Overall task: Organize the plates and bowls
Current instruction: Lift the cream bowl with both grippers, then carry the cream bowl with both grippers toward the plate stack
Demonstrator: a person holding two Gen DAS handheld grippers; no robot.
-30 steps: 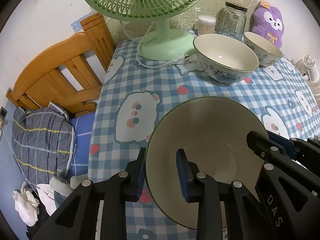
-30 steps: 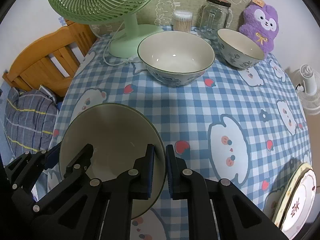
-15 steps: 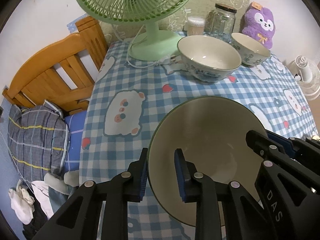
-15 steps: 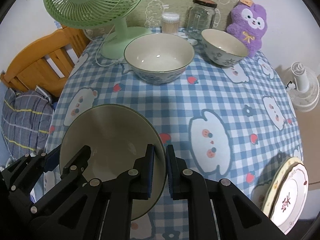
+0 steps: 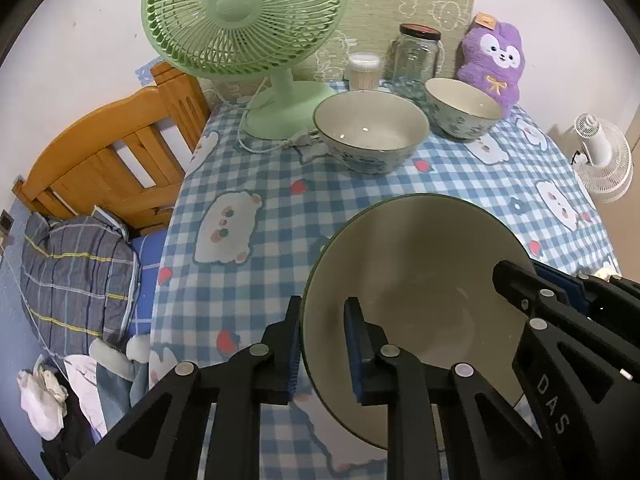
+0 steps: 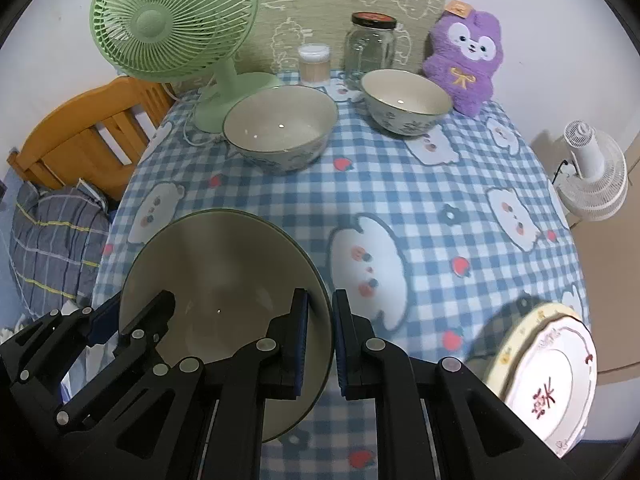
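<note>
A large cream bowl (image 5: 420, 280) with a dark green rim hangs above the near left part of the checked tablecloth (image 6: 420, 200). My left gripper (image 5: 323, 320) has the bowl's left rim between its blue pads, and its jaws are closing on it. On the opposite rim my right gripper (image 6: 320, 312) is shut, one pad inside the large bowl (image 6: 220, 264) and one outside. A medium bowl (image 6: 280, 128) and a small patterned bowl (image 6: 406, 98) stand at the back of the table. Stacked plates (image 6: 548, 376) lie at the front right edge.
A green fan (image 5: 244, 16) with its cord stands back left, just left of the medium bowl (image 5: 370, 132). A glass jar (image 5: 418, 58), a swab tub (image 5: 362, 70) and a purple plush (image 5: 494, 56) line the wall. A wooden headboard (image 5: 104, 152) lies left, a white floor fan (image 6: 592, 168) right.
Both grippers have risen and drawn back from the wall with the large bowl between them. More of the table and the plates now shows. The left jaws have narrowed on the rim.
</note>
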